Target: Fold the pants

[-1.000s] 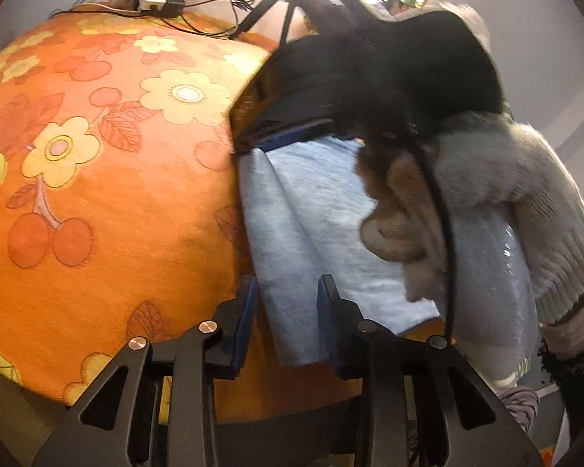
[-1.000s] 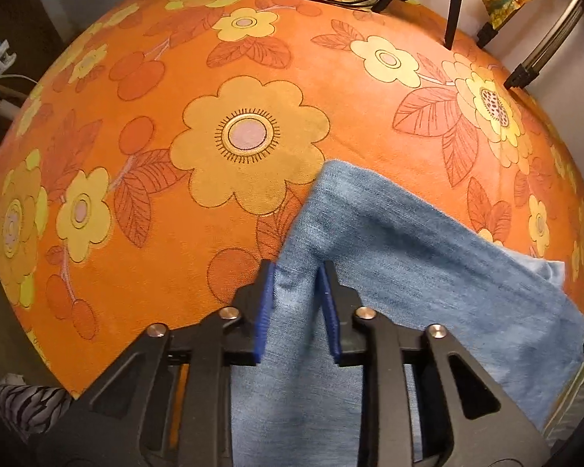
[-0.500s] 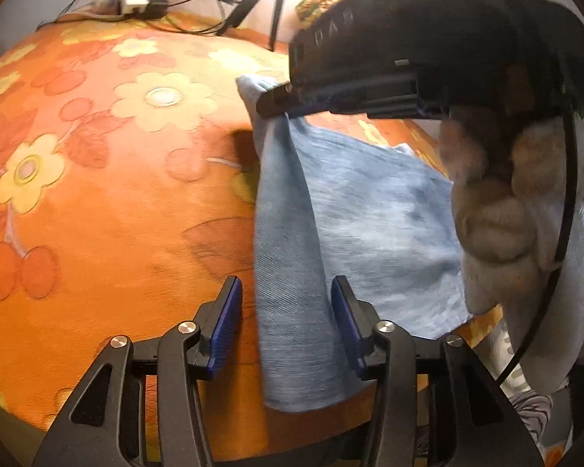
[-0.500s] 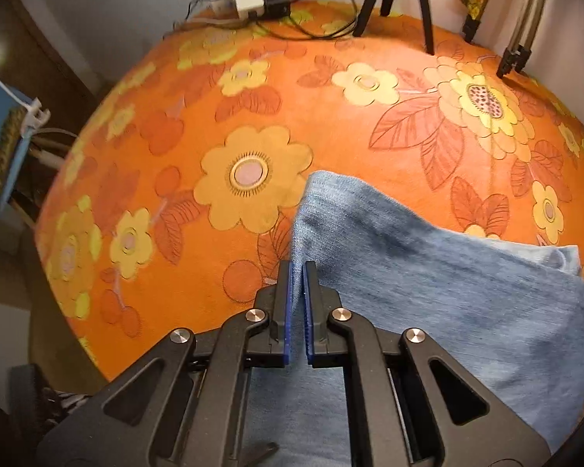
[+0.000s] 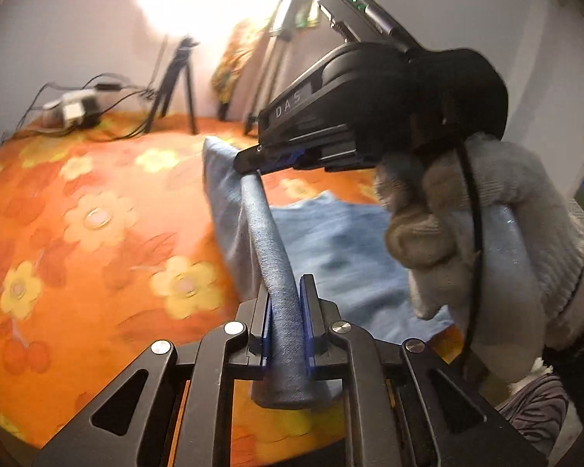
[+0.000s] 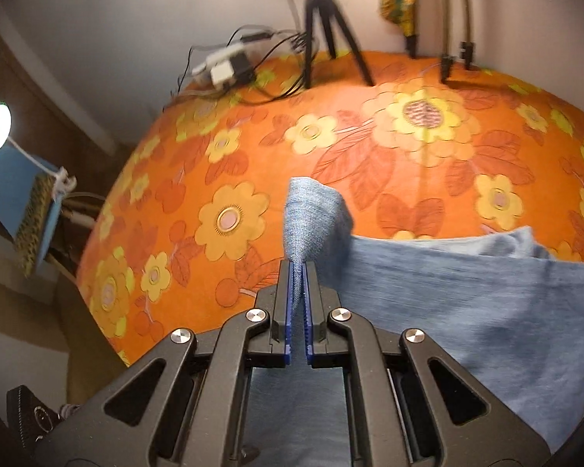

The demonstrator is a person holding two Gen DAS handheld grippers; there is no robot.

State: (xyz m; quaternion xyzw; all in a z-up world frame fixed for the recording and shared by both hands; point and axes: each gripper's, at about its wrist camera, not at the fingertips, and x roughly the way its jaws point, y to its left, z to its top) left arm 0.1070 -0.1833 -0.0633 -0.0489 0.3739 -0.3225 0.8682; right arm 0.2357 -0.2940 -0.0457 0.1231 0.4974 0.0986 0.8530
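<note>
Both your tongs clamped on the pants.
Left tongs [image 5: 286, 303] and right tongs [image 6: 298, 288] each pinch the raised pants [image 6: 467, 303] edge; the rest lies on the orange flowered surface [image 6: 408, 148].

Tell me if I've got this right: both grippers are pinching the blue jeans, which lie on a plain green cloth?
Not quite. Both the left gripper and right gripper do pinch the jeans, but the cloth is orange with yellow flowers, as the right wrist view shows.
</note>
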